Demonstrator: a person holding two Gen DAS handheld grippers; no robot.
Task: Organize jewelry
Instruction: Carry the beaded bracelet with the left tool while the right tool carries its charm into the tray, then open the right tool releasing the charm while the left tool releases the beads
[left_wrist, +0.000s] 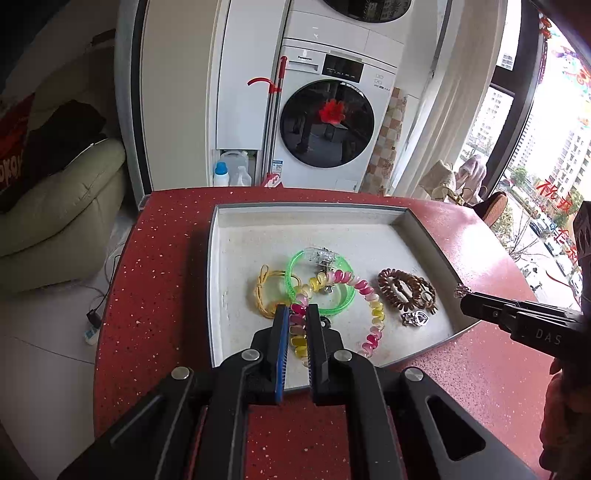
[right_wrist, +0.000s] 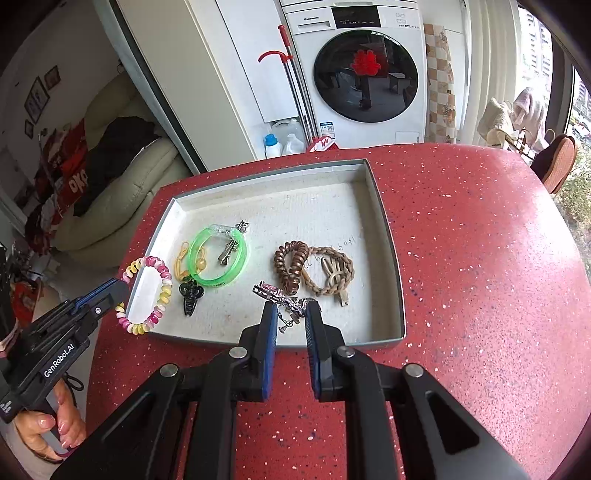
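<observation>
Black grippers (right_wrist: 291, 314) with blue-edged jaws and silver screws — one marked "GenRobot.AI", nails perhaps pale-polished.

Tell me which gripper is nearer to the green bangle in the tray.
Left. The left gripper, holding the pink and yellow spiral hair tie, hangs over the tray's left rim, beside the green bangle. The right gripper, holding a silver ornament, is farther off, near the front.

Countertop (right_wrist: 461, 258): glossy red speckled stone. Tray (right_wrist: 384, 221): matt grey rim, rough whitish lining. Green bangle (right_wrist: 207, 273): translucent glossy plastic. Spiral hair tie (right_wrist: 162, 291): glossy plastic coil. Silver hair clip (right_wrist: 280, 295): shiny metal.
</observation>
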